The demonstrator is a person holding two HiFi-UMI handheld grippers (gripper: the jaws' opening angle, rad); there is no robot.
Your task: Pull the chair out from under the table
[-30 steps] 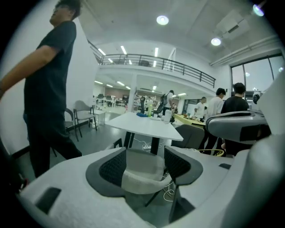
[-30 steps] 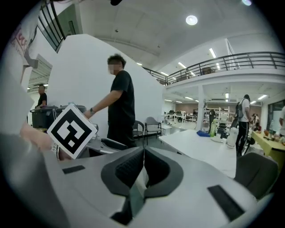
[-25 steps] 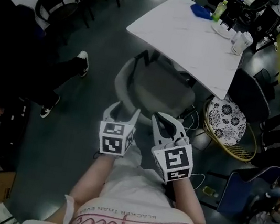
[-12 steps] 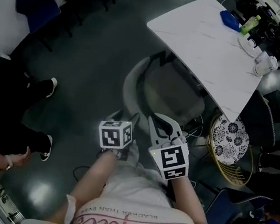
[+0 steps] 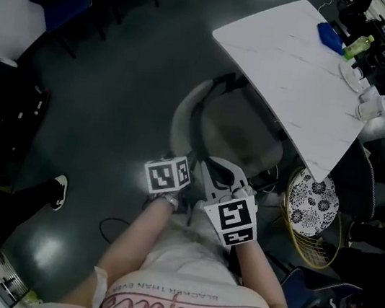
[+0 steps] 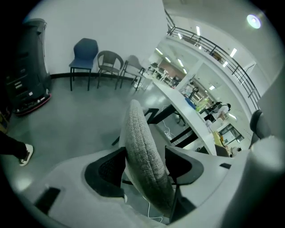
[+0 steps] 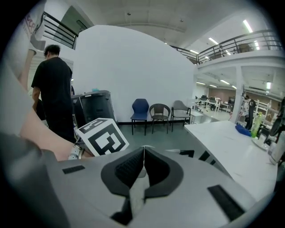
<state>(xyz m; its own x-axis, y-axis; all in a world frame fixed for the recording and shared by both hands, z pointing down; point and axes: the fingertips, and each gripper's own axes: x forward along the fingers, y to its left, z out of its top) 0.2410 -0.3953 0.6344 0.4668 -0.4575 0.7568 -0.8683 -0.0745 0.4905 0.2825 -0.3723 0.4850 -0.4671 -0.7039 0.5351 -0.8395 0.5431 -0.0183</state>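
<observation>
The white table (image 5: 295,64) covers the far part of the grey chair (image 5: 240,132), whose seat lies partly under it. My left gripper (image 6: 144,164) clamps the chair's padded backrest (image 6: 138,133). My right gripper (image 7: 143,165) hangs just beside the left, jaws pressed together, empty.

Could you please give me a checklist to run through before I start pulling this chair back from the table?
1. Left claw clamped on the grey fabric-padded chair: ok, its jaws press the backrest rim from both sides.
2. Right claw gripping too: not ok, its jaws are together on nothing.
3. Chair out from under the white rectangular table: not ok, the seat sits partly beneath the table's edge.
4. Thin dark cable on the floor out of the chair's path: cannot tell.
5. Bystander's black-and-white shoe clear of the path: ok, it is well off to the left.
</observation>
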